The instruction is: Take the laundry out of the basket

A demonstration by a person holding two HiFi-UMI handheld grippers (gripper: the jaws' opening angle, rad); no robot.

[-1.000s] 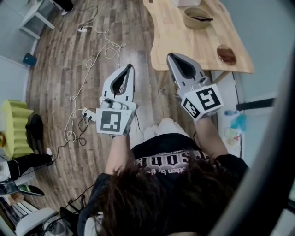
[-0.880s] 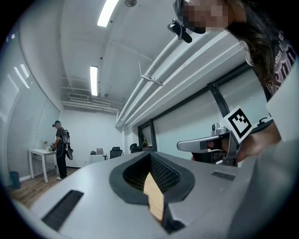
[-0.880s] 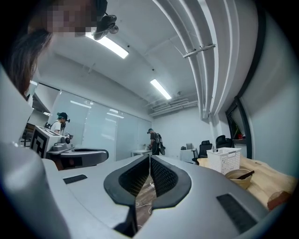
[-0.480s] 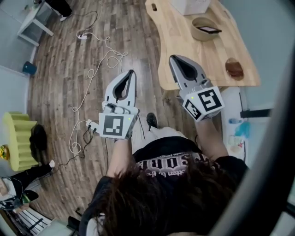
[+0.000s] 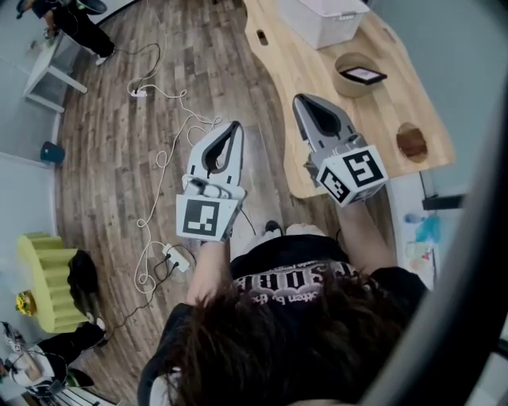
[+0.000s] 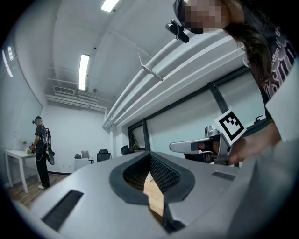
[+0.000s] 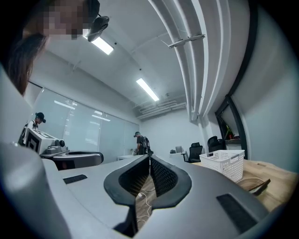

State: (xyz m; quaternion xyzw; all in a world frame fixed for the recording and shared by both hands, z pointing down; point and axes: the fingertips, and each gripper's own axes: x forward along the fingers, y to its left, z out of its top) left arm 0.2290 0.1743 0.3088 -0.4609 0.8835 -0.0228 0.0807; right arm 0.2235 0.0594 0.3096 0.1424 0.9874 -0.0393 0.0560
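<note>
Wood was pretty much the whole shot: plank floor (image 5: 103,182) and a pale table (image 5: 278,71), with the white basket (image 5: 321,20) sitting at the table's far end. It was well apart from both grippers. The laundry itself didn't show from any angle, so I couldn't say how full the basket was.

The left gripper (image 5: 233,131) had its jaws pinched together with nothing in them. Same for the right gripper (image 5: 302,101): tips closed on each other, empty, held out over the near edge of the table.

Stuff I'd have worried about from there:

- A white cable (image 5: 171,151) snaked across the floor on the left side, with a power strip (image 5: 176,258) close to the person's feet. Easy to catch a shoe on it, I reckon.
- A bowl (image 5: 359,75) sat on the table between the right gripper and the basket. A straight reach across could clip it.
- The basket looked like light plastic. Tugging cloth out with one gripper might drag or tip the whole thing unless the other one braced the rim.
- Both jaws had to open first. Going in closed would just shove things around.
</note>
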